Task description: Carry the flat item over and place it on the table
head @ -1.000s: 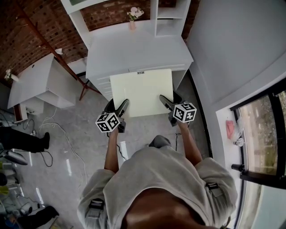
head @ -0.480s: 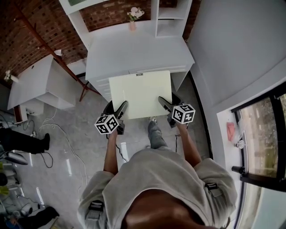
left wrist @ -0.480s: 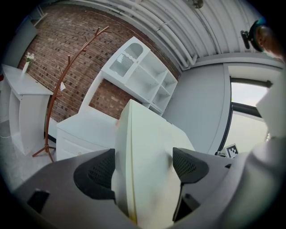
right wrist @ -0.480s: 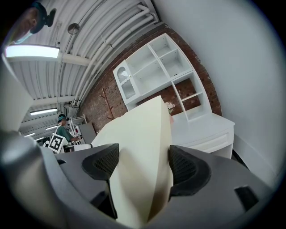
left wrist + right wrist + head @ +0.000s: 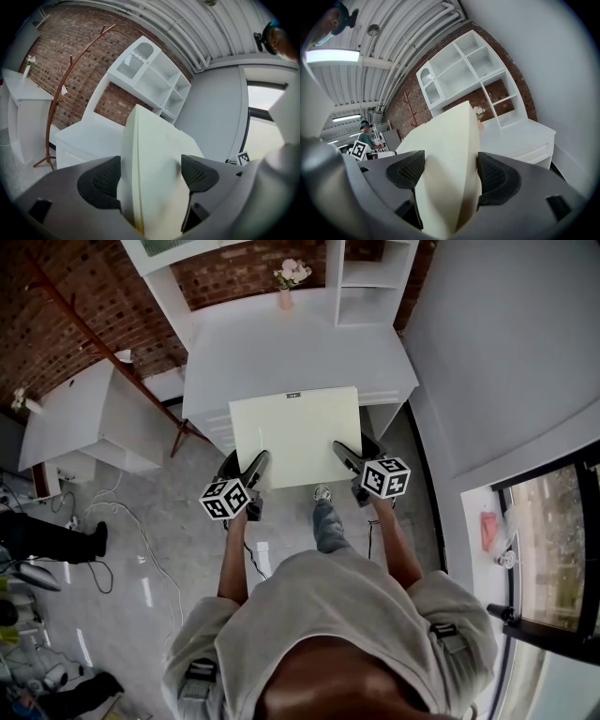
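Note:
A flat pale-yellow board [image 5: 295,432] hangs level in the air, its far edge over the front of the white table [image 5: 281,348]. My left gripper [image 5: 251,468] is shut on the board's near left corner. My right gripper [image 5: 345,456] is shut on its near right corner. In the left gripper view the board [image 5: 154,178] stands edge-on between the two dark pads [image 5: 101,183]. The right gripper view shows the same board [image 5: 445,173] clamped between its pads [image 5: 494,176], with the table [image 5: 520,133] beyond.
White shelving [image 5: 361,268] and a small vase of flowers [image 5: 286,282] stand at the table's back. A second white desk [image 5: 80,413] and a wooden coat stand [image 5: 70,89] are to the left. Cables [image 5: 122,521] lie on the grey floor. A grey wall [image 5: 506,343] runs along the right.
I have stepped forward: the table sits lower and closer in the head view, and a leg now shows below the board. Both grippers keep their hold.

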The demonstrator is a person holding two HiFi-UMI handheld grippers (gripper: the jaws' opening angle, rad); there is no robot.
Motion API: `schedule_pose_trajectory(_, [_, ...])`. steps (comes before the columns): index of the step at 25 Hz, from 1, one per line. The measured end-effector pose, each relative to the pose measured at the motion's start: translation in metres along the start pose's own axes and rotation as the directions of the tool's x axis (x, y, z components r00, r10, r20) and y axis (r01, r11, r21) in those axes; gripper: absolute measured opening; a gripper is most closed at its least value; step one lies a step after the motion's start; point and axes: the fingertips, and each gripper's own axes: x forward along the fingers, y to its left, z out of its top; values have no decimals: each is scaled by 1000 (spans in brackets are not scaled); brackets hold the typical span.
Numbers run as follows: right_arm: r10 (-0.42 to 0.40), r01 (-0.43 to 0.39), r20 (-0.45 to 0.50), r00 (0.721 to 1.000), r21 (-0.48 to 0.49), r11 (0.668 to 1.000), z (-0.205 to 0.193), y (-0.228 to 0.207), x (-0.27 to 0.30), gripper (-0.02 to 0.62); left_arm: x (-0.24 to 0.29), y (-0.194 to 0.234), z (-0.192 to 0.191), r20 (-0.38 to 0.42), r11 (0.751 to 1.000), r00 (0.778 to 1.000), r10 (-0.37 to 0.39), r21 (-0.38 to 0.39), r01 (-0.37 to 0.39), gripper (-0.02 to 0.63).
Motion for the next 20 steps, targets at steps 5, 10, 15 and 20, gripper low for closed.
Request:
schedule_pose_trajectory(5, [10, -10, -9, 1000, 3, 1000, 22, -21, 39, 373, 37, 17, 22, 0, 1000, 1000, 17, -3, -17, 408])
schedule_pose_trajectory(10, [20, -20, -16, 1000, 3, 1000, 48, -46, 81, 373, 80, 36, 44, 3, 1000, 1000, 29, -11, -29, 408])
schedule_pose_trajectory(15, [24, -24, -23, 999, 6, 1000, 78, -75, 123, 373, 128, 51, 70, 0, 999, 999, 37, -14, -37, 408])
schedule_pose_trajectory(20, [22, -22, -23, 999, 4, 1000, 110, -104, 166, 373, 180, 68, 98, -1, 999, 999, 40, -16, -40, 408])
